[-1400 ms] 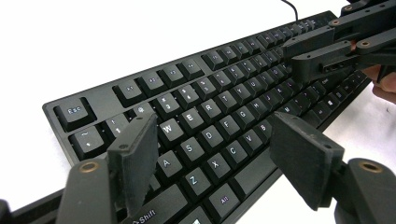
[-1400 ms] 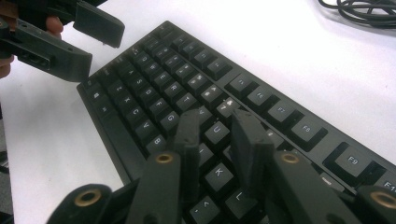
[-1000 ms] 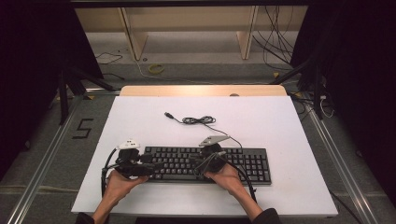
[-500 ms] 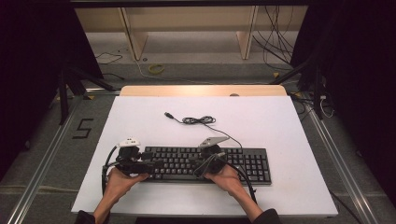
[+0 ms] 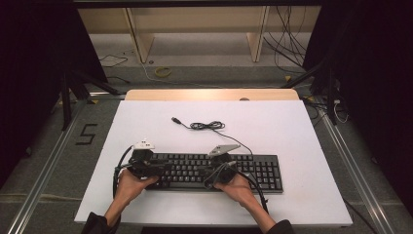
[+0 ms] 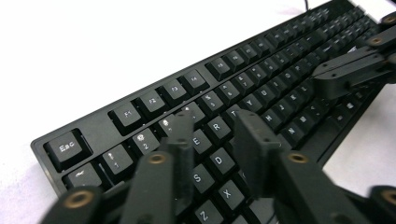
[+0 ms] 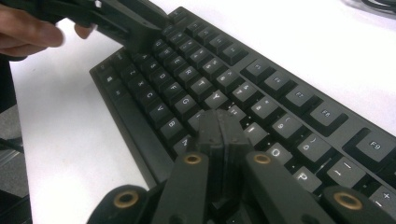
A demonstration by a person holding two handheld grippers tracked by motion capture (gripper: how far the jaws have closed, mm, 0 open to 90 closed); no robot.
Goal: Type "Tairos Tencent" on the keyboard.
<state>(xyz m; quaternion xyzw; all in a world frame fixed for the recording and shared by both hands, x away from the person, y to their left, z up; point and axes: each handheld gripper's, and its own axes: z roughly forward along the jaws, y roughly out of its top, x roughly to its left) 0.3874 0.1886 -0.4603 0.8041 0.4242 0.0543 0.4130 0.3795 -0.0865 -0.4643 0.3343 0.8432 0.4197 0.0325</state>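
A black keyboard (image 5: 253, 170) lies along the near part of the white table (image 5: 292, 126). Its cable (image 5: 207, 126) runs back to a loose coil and a USB plug (image 5: 174, 119). My left gripper (image 5: 163, 168) hovers over the keyboard's left end. In the left gripper view it (image 6: 215, 128) is open, its jaws apart above the E, R and D keys (image 6: 215, 126). My right gripper (image 5: 208, 174) is over the keyboard's middle. In the right gripper view it (image 7: 219, 119) is shut, its tips low over the letter keys (image 7: 187, 100), with nothing between them.
Bare white table surface stretches beyond and to both sides of the keyboard. A wooden strip (image 5: 212, 94) borders the far edge. Metal rails (image 5: 44, 180) flank the table, and loose cables (image 5: 287, 48) lie on the floor behind it.
My left gripper has edged slightly to the right over the keyboard. The right gripper and the keyboard have stayed where they were.
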